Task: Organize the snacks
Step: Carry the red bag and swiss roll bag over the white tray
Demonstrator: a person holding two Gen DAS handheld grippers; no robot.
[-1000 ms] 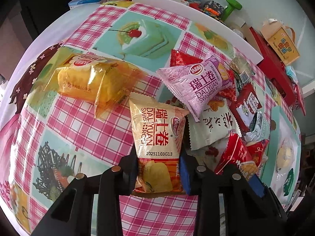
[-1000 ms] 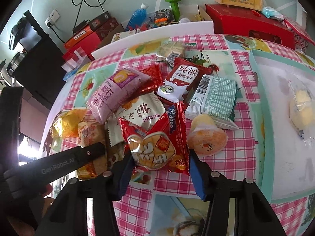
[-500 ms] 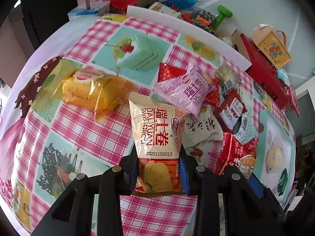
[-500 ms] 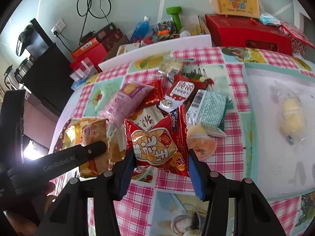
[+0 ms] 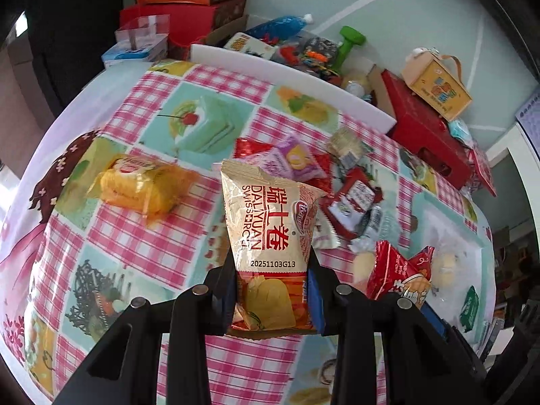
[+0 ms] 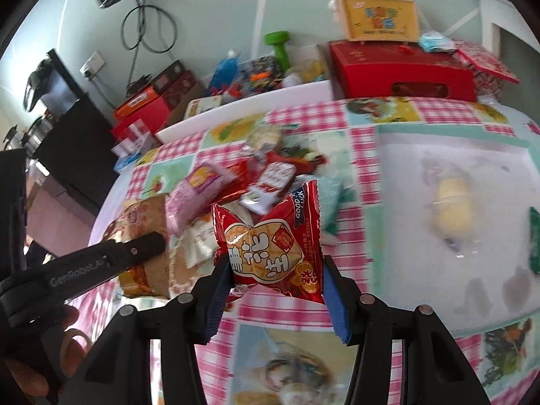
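My left gripper (image 5: 271, 290) is shut on a tan and orange Swiss roll packet (image 5: 270, 233), held upright above the checked tablecloth (image 5: 135, 229). My right gripper (image 6: 275, 283) is shut on a red snack bag (image 6: 270, 246), lifted clear of the table; the same red snack bag (image 5: 398, 273) shows at the lower right of the left wrist view. A pile of snacks (image 5: 337, 185) lies in the middle of the table, with a purple roll packet (image 6: 192, 199) on top. A yellow cake packet (image 5: 141, 185) lies apart to the left.
A pale tray (image 6: 449, 141) at the right holds a wrapped yellow cake (image 6: 452, 206). Behind the table stand a red box (image 6: 401, 71), a yellow gift bag (image 6: 378, 17), a green dumbbell (image 6: 278, 45) and a white board (image 5: 290, 71). A person's hand (image 6: 23, 371) holds the left tool.
Both grippers have risen and pulled back from the pile, each carrying its packet higher above the table. The snack pile now looks farther away in both views.
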